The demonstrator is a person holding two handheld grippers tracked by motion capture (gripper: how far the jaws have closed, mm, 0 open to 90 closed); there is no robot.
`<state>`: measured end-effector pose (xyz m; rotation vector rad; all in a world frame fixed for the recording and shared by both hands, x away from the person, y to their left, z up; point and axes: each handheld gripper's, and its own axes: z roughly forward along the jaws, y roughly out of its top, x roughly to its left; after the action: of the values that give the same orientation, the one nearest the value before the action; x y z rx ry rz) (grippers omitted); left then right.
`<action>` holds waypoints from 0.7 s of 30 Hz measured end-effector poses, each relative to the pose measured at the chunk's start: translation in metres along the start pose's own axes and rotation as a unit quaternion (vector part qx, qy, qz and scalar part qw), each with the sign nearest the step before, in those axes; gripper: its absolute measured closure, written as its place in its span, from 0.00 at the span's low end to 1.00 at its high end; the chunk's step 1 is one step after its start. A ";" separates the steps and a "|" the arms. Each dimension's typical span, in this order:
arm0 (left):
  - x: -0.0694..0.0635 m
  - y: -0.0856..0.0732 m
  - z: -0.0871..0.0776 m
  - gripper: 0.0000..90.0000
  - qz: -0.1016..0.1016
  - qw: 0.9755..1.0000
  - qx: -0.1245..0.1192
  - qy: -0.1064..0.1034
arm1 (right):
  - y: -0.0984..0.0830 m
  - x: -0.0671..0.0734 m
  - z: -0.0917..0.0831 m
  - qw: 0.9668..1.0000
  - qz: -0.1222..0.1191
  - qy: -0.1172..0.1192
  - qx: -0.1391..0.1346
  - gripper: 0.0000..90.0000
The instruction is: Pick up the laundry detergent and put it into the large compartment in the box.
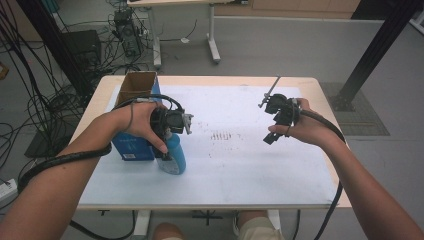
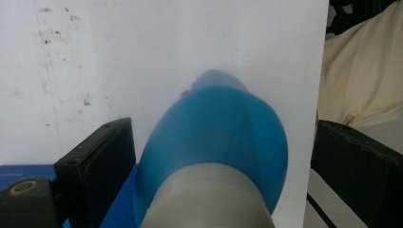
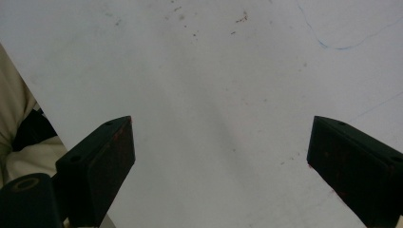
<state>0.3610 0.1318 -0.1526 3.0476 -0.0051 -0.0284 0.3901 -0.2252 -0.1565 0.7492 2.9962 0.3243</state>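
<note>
Two jaws of our left gripper (image 1: 172, 131) stand wide around the blue bottle (image 2: 214, 142), just beside the blue box (image 1: 131, 145). We should centre them, then close gently. Our right gripper (image 1: 280, 120) waits wide, empty.

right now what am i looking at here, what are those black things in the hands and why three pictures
A person sits at a table with a handheld two-jaw gripper in each hand. One picture is taken from above; the other two come from a camera riding on each gripper, looking along its black jaws. The left gripper has its jaws open on either side of a blue bottle, which lies beside a blue box; the jaws do not seem to press it. The right gripper is open and holds nothing, above the white table.
</note>
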 end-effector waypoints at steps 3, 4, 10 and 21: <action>0.000 0.000 0.000 0.09 0.000 1.000 0.001 0.000 | 0.000 0.000 0.000 1.000 0.000 -0.001 -0.001 0.10; 0.000 0.001 0.000 0.09 0.001 1.000 0.001 -0.001 | 0.000 0.000 0.000 1.000 0.001 0.000 0.000 0.10; -0.001 0.001 -0.002 0.09 0.002 1.000 -0.001 0.001 | 0.000 0.000 0.001 1.000 0.000 0.001 0.000 0.10; -0.001 0.001 -0.002 0.09 0.000 1.000 0.001 0.001 | -0.001 0.000 0.001 1.000 0.000 0.000 -0.002 0.10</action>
<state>0.3602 0.1309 -0.1502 3.0496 -0.0063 -0.0251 0.3894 -0.2261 -0.1576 0.7496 2.9944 0.3309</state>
